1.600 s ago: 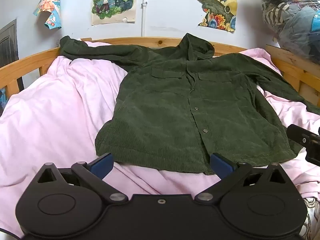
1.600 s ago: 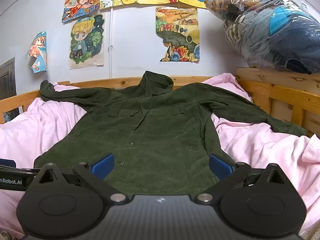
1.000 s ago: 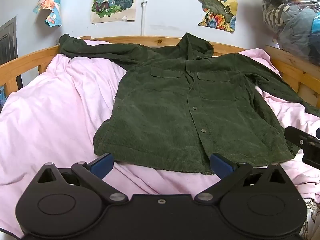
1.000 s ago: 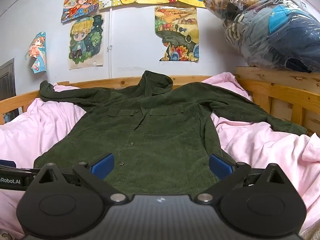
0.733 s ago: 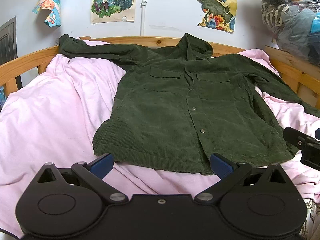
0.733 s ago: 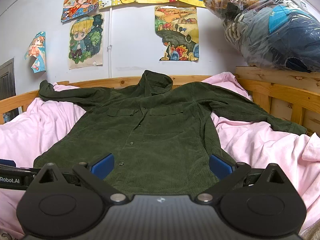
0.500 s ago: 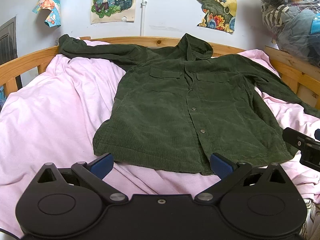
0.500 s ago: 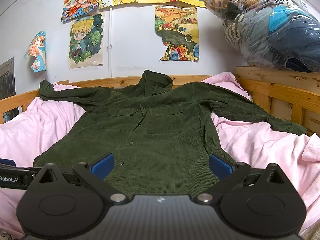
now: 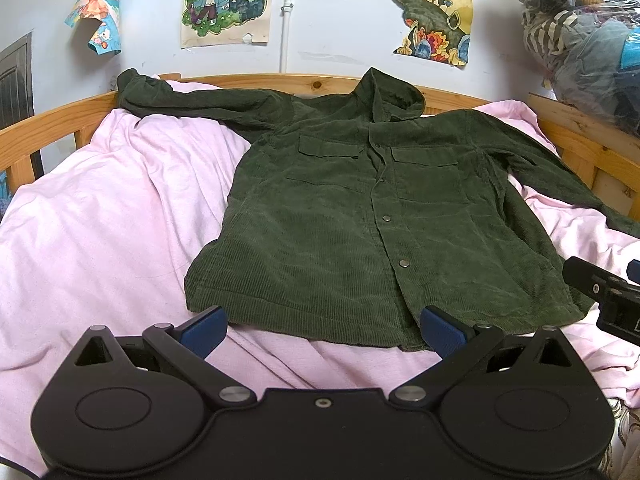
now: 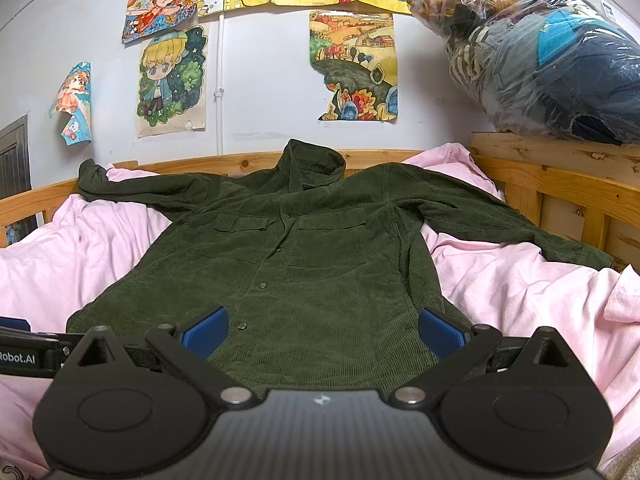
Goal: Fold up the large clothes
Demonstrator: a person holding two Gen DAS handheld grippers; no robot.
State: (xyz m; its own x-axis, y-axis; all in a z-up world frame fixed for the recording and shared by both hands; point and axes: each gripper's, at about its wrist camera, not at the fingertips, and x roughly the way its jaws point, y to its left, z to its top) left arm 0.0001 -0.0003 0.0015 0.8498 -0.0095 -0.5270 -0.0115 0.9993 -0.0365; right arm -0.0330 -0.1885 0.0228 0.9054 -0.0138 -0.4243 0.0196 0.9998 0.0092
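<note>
Left wrist view: the left gripper (image 9: 322,326) hangs at 6 o'clock with its 2 blue-padded fingers wide apart and nothing between them, just short of the hem of the dark green corduroy button-up jacket (image 9: 372,216). The jacket lies face up and spread flat on the wrinkled pink bedsheet (image 9: 92,216), collar toward 12 o'clock against the light wooden bed rail (image 9: 248,80). Its 1 sleeve at 10 o'clock is fully seen; the sleeve at 3 o'clock runs off the frame edge. 2 chest pockets and 2 clear snap buttons show, others too small to count. At 3 o'clock a black part of the right gripper (image 9: 604,296) is cut off by the frame. 3 cartoon paper posters (image 9: 224,0) hang on the wall, all cropped at the top.

Right wrist view: the right gripper (image 10: 322,332) holds its 2 fingers spread over the jacket's (image 10: 304,264) lower front, gripping nothing; the hem is hidden behind its body. Both sleeves show here. At 9 o'clock the left gripper (image 10: 28,354) is partly cut off. A clear plastic bag of bundled clothes (image 10: 536,52) sits at 2 o'clock, contents unclear
</note>
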